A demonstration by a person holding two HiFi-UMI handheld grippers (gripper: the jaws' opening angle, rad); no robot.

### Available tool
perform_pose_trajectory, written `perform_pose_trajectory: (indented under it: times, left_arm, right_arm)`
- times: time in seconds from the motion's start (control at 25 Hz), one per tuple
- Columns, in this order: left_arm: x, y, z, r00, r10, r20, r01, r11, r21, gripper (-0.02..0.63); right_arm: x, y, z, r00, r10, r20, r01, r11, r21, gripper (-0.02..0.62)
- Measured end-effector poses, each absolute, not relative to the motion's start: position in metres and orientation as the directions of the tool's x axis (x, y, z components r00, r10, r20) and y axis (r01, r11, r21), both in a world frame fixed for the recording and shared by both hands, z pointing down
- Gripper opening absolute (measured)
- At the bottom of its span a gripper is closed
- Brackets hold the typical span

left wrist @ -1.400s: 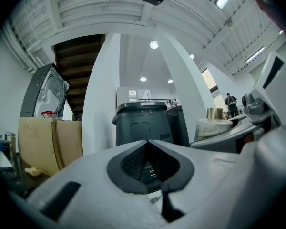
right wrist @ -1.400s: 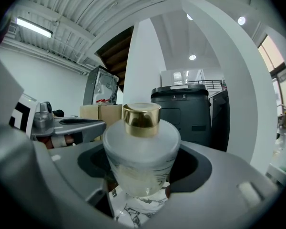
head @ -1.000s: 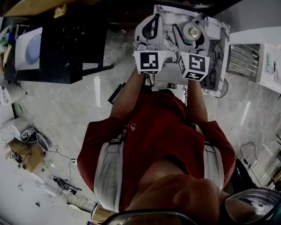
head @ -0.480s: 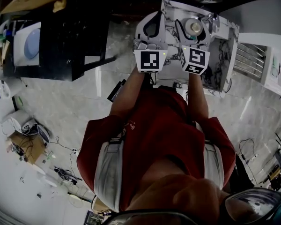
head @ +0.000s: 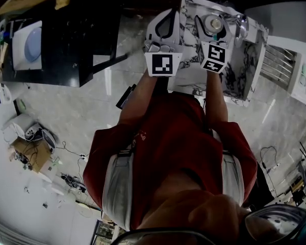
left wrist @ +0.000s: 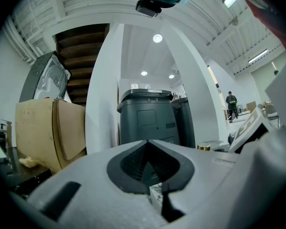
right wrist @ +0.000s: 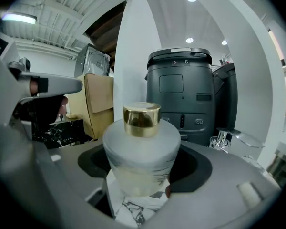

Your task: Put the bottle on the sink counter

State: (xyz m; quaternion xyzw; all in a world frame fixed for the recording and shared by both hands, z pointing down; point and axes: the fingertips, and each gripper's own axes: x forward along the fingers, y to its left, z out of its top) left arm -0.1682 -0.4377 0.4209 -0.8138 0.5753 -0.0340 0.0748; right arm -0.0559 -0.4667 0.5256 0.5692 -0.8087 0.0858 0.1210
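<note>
Right tool (head: 212, 25) stands wide, clamped on the frosted, gold-capped bottle (right wrist: 142, 151) above the marble counter (head: 243, 70); left tool (left wrist: 148, 144) is closed, empty.

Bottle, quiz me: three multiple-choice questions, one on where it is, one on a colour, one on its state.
1. The bottle is: A on the floor, B in the right gripper, C in a bin.
2. Its cap is: A gold, B red, C black.
3. The bottle is: A lying down, B uncapped, C upright and capped.

B: the right gripper view shows it clasped there. A: the cap shines gold. C: it stands upright with the cap on.
</note>
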Motion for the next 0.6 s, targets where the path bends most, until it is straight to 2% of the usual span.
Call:
perform_pose_trajectory:
  times: [0.6]
  left_arm:
    - [-0.186,-0.457,0.454,0.342,-0.939,0.021,-0.927,-0.341,-0.153,0.002]
  right_arm:
    - [-0.063,-0.499,0.594,-0.283,-0.888,0.363,-0.953,0.301,-0.007,0.337]
